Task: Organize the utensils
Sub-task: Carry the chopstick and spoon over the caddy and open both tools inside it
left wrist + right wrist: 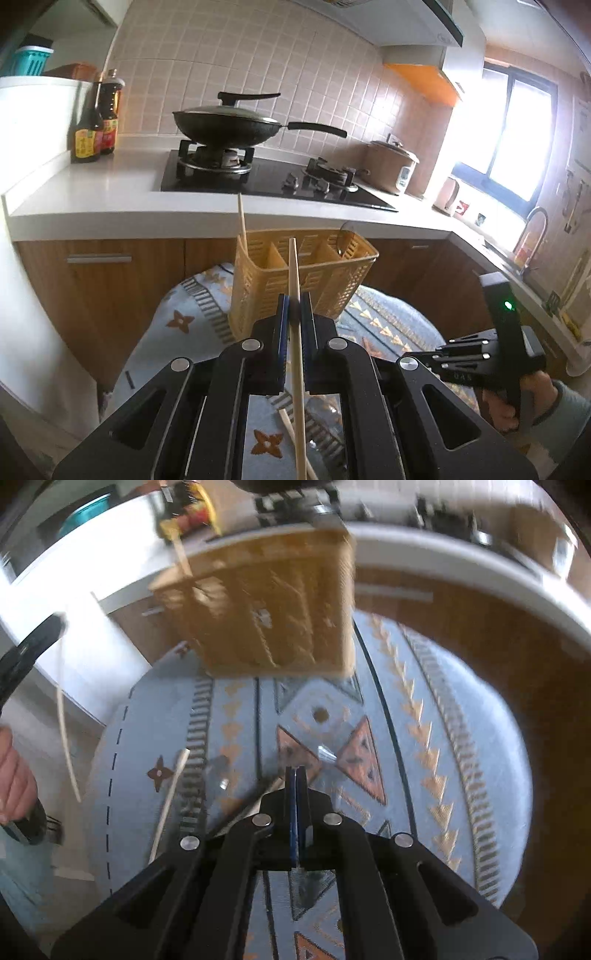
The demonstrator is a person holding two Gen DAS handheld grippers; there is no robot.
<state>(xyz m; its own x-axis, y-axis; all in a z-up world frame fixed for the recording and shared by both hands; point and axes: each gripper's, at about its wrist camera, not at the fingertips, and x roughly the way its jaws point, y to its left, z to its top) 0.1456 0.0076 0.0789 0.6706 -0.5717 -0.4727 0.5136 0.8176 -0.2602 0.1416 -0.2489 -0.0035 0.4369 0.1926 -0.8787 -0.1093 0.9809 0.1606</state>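
My left gripper (294, 306) is shut on a pale wooden chopstick (295, 273), which it holds up in front of the yellow slotted utensil basket (332, 280). That basket stands on the patterned blue tablecloth (461, 738). One chopstick (242, 221) leans in the basket's left slot and a clear plastic utensil (347, 236) sits at its right. Another chopstick (170, 805) lies on the cloth. My right gripper (295, 771) hangs above the cloth with its pads pressed together and nothing showing between them. Its view is blurred.
Behind the table runs a white counter (110, 184) over wooden cabinets. On it are a gas hob with a lidded wok (225, 125), two sauce bottles (94, 129) and a rice cooker (391, 166). A sink tap (532, 229) is at the right. A hand (502, 406) holds the right gripper.
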